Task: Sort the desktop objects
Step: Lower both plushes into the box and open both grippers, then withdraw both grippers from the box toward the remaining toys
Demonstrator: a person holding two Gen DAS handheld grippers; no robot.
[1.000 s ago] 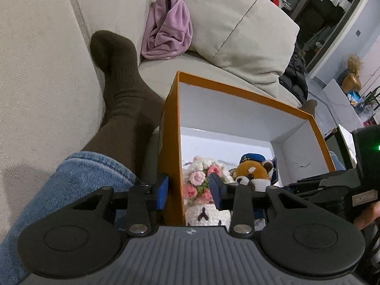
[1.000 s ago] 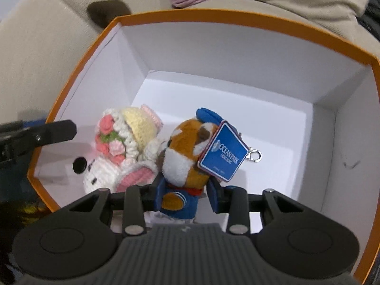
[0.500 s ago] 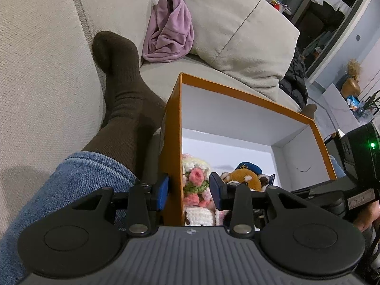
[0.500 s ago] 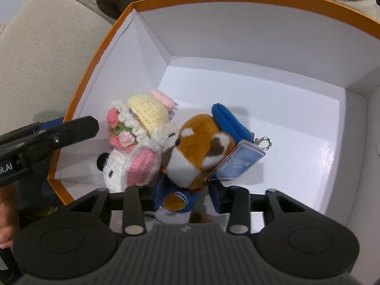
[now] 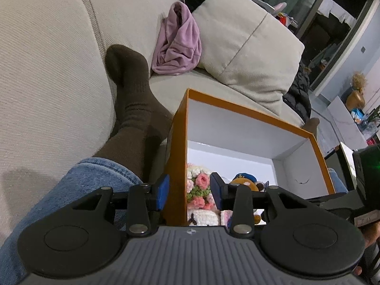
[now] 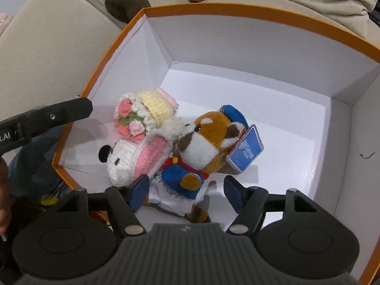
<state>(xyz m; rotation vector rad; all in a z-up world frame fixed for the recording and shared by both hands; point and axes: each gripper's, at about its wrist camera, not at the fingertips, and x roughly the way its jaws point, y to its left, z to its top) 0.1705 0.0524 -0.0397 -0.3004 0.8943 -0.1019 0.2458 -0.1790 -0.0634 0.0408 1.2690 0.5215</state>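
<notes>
left gripper (image 5: 188,192) straddles near-left wall of orange box (image 6: 261,15), fingers spread, pinching nothing visible. crochet doll (image 6: 140,140) in box's near-left corner, soft, light. plush fox (image 6: 206,144) touching its right; right gripper (image 6: 186,191) spread around its torso; squashy, take hold mid-body.

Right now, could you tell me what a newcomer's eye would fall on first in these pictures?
The orange box with its white inside, resting on a beige sofa, draws the eye. In its near left corner lie a crocheted doll and, touching it, a red panda plush with a blue tag. The right gripper stands open around the plush; the left gripper straddles the box's wall.
</notes>
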